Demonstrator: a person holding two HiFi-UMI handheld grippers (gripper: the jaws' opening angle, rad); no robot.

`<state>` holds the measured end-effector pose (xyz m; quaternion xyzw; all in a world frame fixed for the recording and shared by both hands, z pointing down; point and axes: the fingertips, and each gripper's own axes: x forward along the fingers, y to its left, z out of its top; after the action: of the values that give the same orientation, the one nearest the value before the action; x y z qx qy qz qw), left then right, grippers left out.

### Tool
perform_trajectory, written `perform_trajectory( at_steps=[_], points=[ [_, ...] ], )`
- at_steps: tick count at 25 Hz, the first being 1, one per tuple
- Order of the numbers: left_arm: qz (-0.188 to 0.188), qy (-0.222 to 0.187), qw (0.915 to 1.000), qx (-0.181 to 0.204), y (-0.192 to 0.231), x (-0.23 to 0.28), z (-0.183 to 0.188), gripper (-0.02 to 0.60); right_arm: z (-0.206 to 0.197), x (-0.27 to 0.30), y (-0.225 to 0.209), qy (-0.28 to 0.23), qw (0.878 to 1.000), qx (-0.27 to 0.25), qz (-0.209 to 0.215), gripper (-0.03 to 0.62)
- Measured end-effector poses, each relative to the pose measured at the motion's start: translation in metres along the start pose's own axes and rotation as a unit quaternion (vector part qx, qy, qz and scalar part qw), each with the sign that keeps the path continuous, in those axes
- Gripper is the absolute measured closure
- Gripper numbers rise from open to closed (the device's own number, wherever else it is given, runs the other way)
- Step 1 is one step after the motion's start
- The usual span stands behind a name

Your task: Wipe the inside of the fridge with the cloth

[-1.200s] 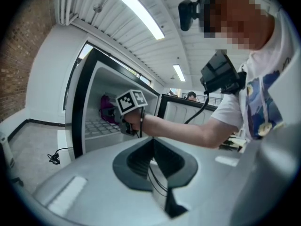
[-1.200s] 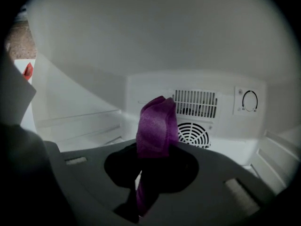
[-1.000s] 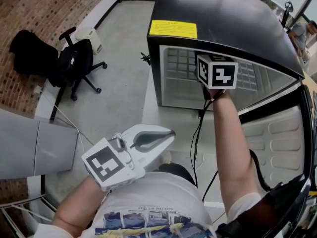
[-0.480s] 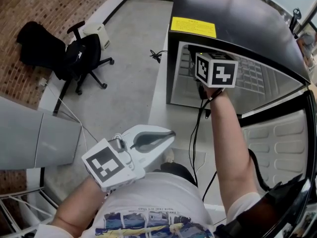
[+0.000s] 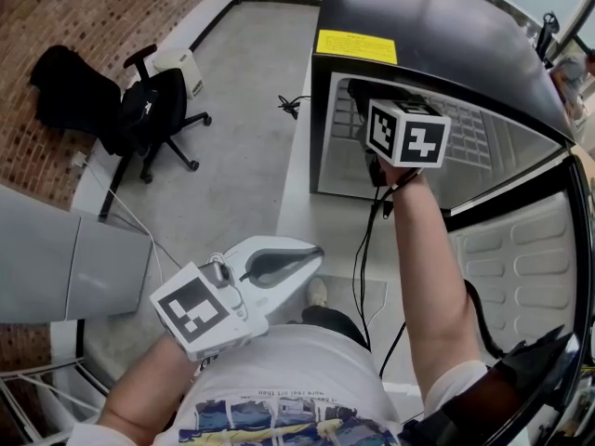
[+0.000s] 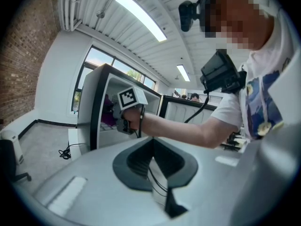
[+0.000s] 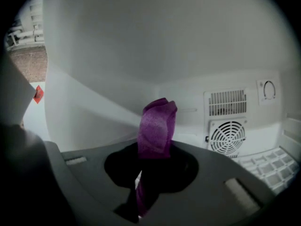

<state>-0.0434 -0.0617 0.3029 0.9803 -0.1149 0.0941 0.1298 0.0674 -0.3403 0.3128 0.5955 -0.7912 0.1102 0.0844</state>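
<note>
The black fridge (image 5: 446, 35) stands open, its door (image 5: 521, 268) swung toward me on the right. My right gripper (image 7: 153, 161) reaches into the compartment, and in the head view only its marker cube (image 5: 409, 133) and my forearm show. It is shut on a purple cloth (image 7: 157, 128) that sticks up from the jaws near the white left wall (image 7: 94, 102). The left gripper view shows the cloth (image 6: 109, 114) inside the fridge. My left gripper (image 5: 311, 252) hangs by my waist, away from the fridge, shut with nothing in it (image 6: 151, 159).
A round fan grille (image 7: 228, 136) and a dial (image 7: 268, 91) sit on the fridge's back wall. A yellow label (image 5: 356, 45) is on the fridge top. An office chair (image 5: 153, 110) draped with a dark jacket, a small white box (image 5: 177, 68) and a floor cable (image 5: 288, 105) lie to the left.
The right gripper has shifted a little toward the left side of the fridge compartment with the cloth. The left gripper has barely moved.
</note>
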Motion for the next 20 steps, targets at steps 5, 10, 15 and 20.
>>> perform_trajectory(
  at_steps=[5,10,15,20],
  points=[
    [-0.027,-0.002,0.9996,0.001,-0.010,0.006,0.001,0.575,0.012,-0.039,-0.035,-0.023,0.999,-0.008,-0.046,0.539],
    [-0.067,0.002,0.9977,0.012,-0.031,0.030,0.002,0.575,0.016,-0.090,-0.089,-0.032,0.994,-0.005,-0.107,0.539],
    [-0.107,0.008,0.9941,0.019,-0.043,0.045,0.004,0.575,0.008,-0.135,-0.142,-0.025,0.982,-0.027,-0.185,0.539],
    [-0.133,0.013,0.9907,0.026,-0.052,0.062,0.006,0.575,-0.005,-0.156,-0.172,-0.006,0.972,-0.052,-0.228,0.539]
  ],
)
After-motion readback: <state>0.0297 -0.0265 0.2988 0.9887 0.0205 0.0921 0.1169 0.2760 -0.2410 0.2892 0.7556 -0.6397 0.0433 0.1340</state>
